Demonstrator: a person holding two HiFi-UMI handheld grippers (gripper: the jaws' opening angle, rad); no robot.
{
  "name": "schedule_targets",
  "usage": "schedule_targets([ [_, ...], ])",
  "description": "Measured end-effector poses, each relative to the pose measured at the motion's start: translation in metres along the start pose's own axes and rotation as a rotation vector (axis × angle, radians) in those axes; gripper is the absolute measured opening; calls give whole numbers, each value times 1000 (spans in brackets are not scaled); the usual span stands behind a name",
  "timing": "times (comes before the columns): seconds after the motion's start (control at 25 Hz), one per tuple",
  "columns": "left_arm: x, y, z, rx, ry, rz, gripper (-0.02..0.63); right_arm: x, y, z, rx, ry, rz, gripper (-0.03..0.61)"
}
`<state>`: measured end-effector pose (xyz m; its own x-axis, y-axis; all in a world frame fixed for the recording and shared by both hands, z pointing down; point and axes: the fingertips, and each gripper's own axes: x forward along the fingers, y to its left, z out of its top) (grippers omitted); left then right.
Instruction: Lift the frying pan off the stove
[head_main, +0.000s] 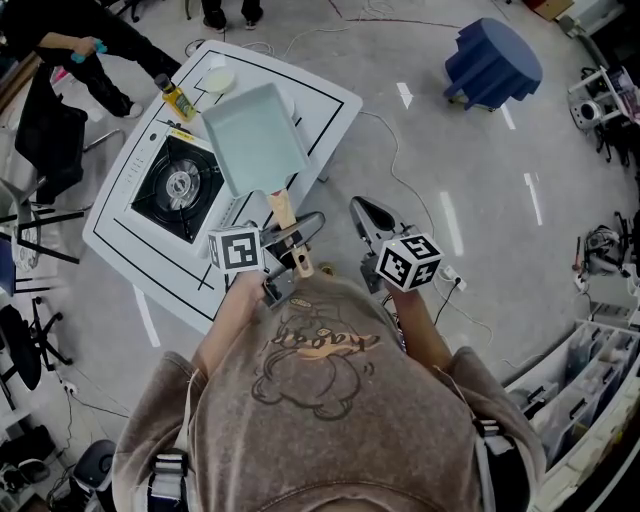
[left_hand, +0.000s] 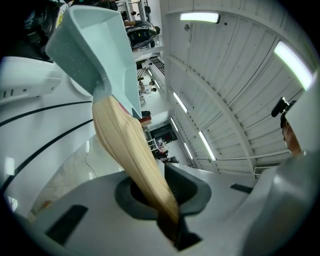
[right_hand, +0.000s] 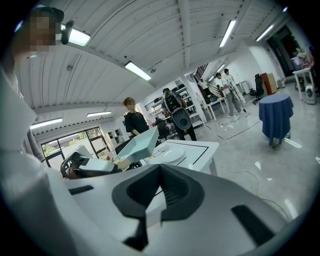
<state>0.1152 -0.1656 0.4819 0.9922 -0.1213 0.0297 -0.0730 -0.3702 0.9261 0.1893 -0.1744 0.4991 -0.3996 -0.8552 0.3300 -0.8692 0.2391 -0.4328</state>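
One frying pan (head_main: 255, 135). One stove (head_main: 180, 187), at eight o'clock from the pan, with a single burner. One white table (head_main: 330, 95).

One small white dish (head_main: 218, 78) sits at eleven o'clock from the pan, and one yellow bottle (head_main: 178, 101) at ten o'clock.

Two grippers show at six o'clock in the head view, the left gripper (head_main: 300, 240) and the right gripper (head_main: 362, 212). There are two marker cubes, one per gripper.

One blue-draped stand (head_main: 492, 62) is at one o'clock. One person in black (head_main: 70, 45) is at eleven o'clock. In the right gripper view, at least three people stand farther off.
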Motion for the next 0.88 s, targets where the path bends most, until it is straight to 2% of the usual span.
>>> schedule_targets([
  [0.88,-9,1,4,-15,-22,-3,48,-4,1,3,-23,-36,-15,-3],
])
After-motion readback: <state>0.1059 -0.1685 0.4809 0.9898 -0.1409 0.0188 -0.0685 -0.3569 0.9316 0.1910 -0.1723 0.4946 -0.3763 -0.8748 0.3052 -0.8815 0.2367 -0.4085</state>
